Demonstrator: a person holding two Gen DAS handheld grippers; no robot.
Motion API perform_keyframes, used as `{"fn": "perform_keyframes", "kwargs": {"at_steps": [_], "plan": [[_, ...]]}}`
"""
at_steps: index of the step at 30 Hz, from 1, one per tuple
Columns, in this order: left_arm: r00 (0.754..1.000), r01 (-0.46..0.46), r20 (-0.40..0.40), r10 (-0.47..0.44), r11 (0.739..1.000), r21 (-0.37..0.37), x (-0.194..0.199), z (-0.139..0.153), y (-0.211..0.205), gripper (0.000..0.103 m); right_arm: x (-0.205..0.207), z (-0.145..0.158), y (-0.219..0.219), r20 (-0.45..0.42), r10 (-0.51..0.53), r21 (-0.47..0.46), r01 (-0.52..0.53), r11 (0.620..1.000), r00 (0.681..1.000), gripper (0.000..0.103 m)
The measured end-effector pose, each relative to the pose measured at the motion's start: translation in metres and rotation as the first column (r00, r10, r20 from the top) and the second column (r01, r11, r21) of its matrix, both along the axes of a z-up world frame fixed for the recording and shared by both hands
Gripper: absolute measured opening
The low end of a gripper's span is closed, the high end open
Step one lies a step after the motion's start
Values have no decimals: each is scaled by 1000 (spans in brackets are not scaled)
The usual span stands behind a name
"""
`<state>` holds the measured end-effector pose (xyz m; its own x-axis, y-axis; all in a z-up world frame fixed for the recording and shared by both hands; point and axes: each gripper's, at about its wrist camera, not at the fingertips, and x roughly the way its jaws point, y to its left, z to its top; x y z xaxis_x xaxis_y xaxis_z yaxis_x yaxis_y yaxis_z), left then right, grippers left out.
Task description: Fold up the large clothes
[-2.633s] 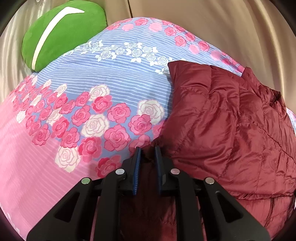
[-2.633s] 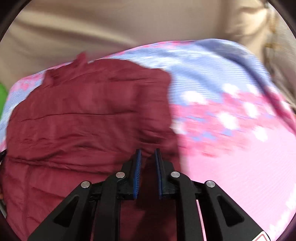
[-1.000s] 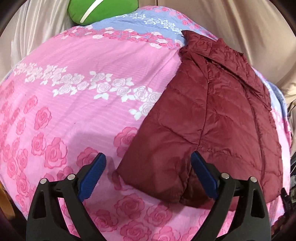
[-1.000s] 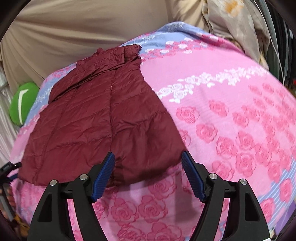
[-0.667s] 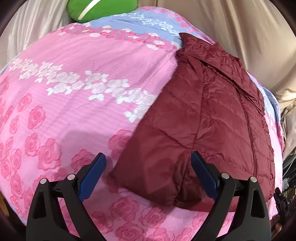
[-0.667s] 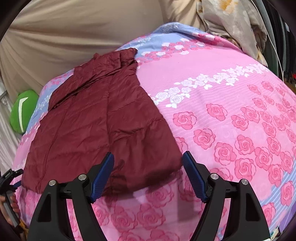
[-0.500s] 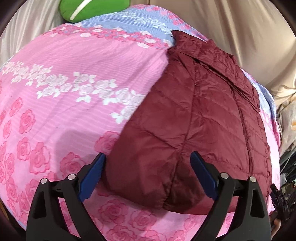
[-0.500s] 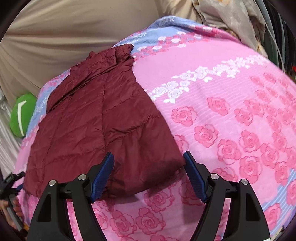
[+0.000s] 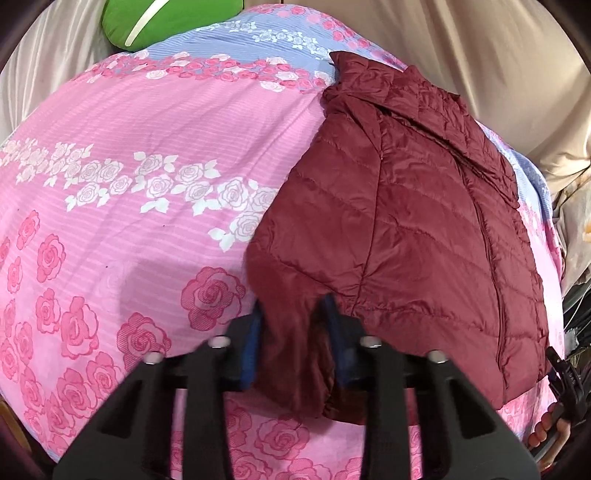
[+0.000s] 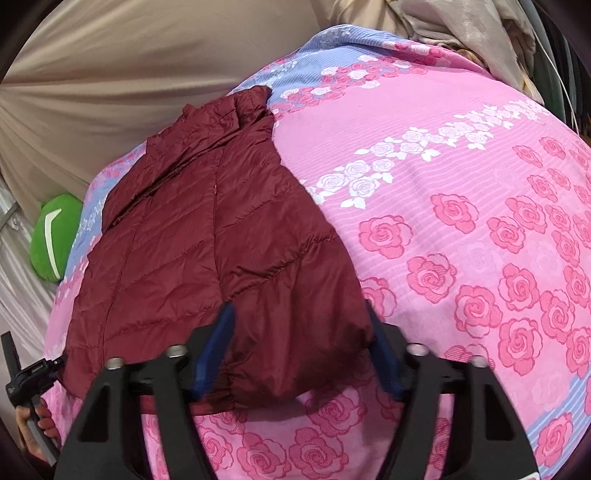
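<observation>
Maroon quilted jacket (image 9: 406, 229); pink rose-print bedsheet (image 9: 147, 147), blue band; green cushion (image 9: 166, 18), white stripe.

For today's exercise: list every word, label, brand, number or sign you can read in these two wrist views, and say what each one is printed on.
No text can be read in either view.
Green cushion: a white stripe, not a letter or word.
Dark red jacket: no visible label or brand.
Floral bedsheet: rose pattern only.
Small black device at the edge of the right wrist view: a tiny marking, too small to read.
</observation>
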<state>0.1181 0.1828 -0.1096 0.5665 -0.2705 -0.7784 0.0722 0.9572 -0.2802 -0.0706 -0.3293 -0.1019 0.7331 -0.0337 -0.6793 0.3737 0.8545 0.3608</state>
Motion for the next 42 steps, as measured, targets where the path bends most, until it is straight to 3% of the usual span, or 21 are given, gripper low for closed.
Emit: {"fn": "perform_keyframes", "kwargs": {"at_steps": [1,2,3,6,15,18,22,24,29,31,33,37,38,40,42], "plan": [[1000,1,3,-1,1000,-2,-1,1,0,18,1,0,1,-6,2,-5,-2,1000,1000,50],[1000,2,9,-2,1000,-4,-2,3,1,11,2,1,2,-5,5,-6,-5,1000,1000,39],[1000,6,15,-6,1000,-6,-3,5,1,9,2,1,3,-2,7,-7,-7,1000,1000,29],[999,18,48,-17,1000,-14,-8,16,2,4,-1,7,3,30,4,-3,-3,1000,1000,9],[979,58,204,-32,991,-120,-42,72,10,1,-34,58,19,252,19,-115,11,993,968,4],[959,73,282,-24,984,-165,-66,101,17,1,-66,84,25,441,64,-152,4,988,895,4],[915,73,402,14,977,-202,-100,142,34,0,-103,116,32,604,115,-208,16,978,788,4],[885,66,464,37,977,-203,-119,160,42,0,-118,131,32,653,126,-224,31,974,747,4],[777,39,624,84,983,-180,-166,207,57,0,-157,169,31,761,157,-242,51,969,629,4],[759,37,647,73,987,-154,-171,217,57,0,-160,178,32,760,173,-266,56,962,627,4],[787,42,616,42,992,-122,-160,212,51,0,-149,177,33,726,180,-289,56,956,664,4],[931,70,364,-31,993,-93,-115,163,35,1,-131,154,31,652,166,-269,21,963,740,4],[952,76,302,-44,993,-93,-108,150,32,4,-129,150,32,639,164,-270,18,963,752,4],[981,105,168,-92,992,-72,-102,119,22,8,-128,144,34,626,169,-275,13,961,762,4],[989,131,72,-128,991,-31,-106,94,14,24,-127,143,32,621,172,-273,5,962,765,4]]}}
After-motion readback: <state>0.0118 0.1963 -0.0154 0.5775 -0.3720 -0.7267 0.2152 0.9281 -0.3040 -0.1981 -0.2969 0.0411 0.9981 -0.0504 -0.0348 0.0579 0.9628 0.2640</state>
